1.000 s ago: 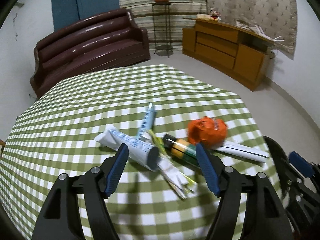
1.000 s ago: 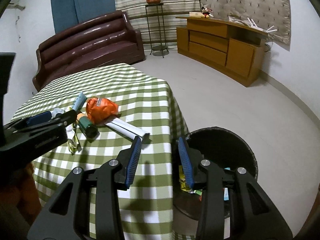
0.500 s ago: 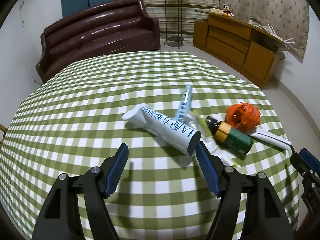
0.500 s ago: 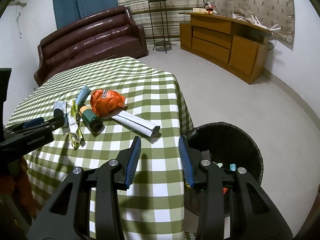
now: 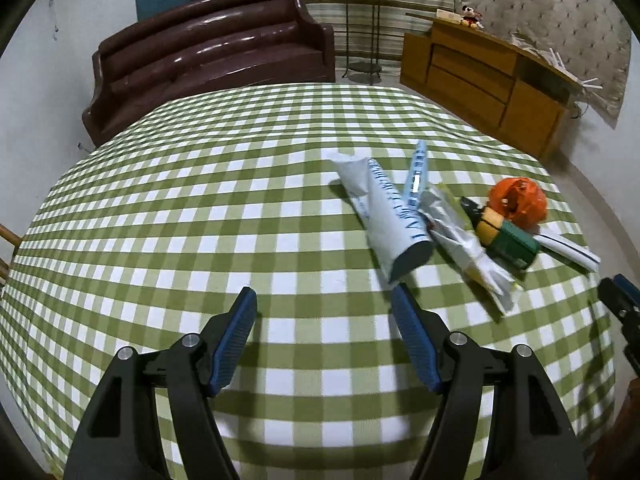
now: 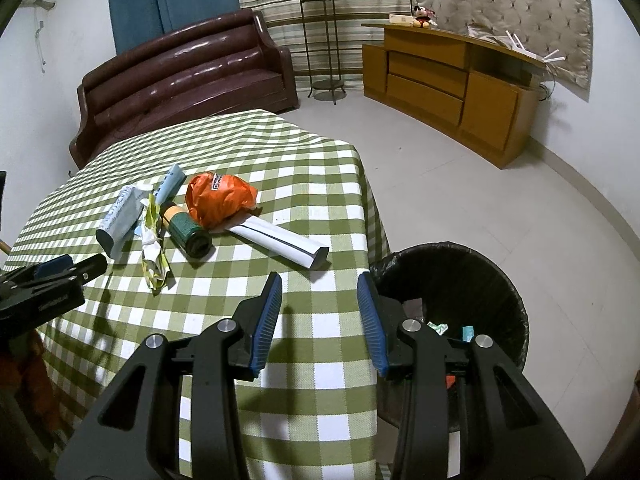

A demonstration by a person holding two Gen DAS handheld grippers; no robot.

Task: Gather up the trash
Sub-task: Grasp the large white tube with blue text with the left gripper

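Checked surface [image 5: 200,208]: I am holding my left hand-held gripper [image 5: 324,334] released and empty, risking nudging the toothpaste tube [image 5: 390,220] off-line.

A home living room: sofa [image 6: 184,76], wooden sideboard [image 6: 452,84], curtains [image 6: 136,0].

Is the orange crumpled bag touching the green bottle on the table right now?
Touching. In the right wrist view the orange bag presses against the green bottle near its yellow neck, with no tablecloth showing between them.

Green-and-white checked tablecloth [image 6: 320,184], orange crumpled wrapper [image 6: 220,198] (black label), dark green bottle [image 6: 188,234], black bin [image 6: 472,280].
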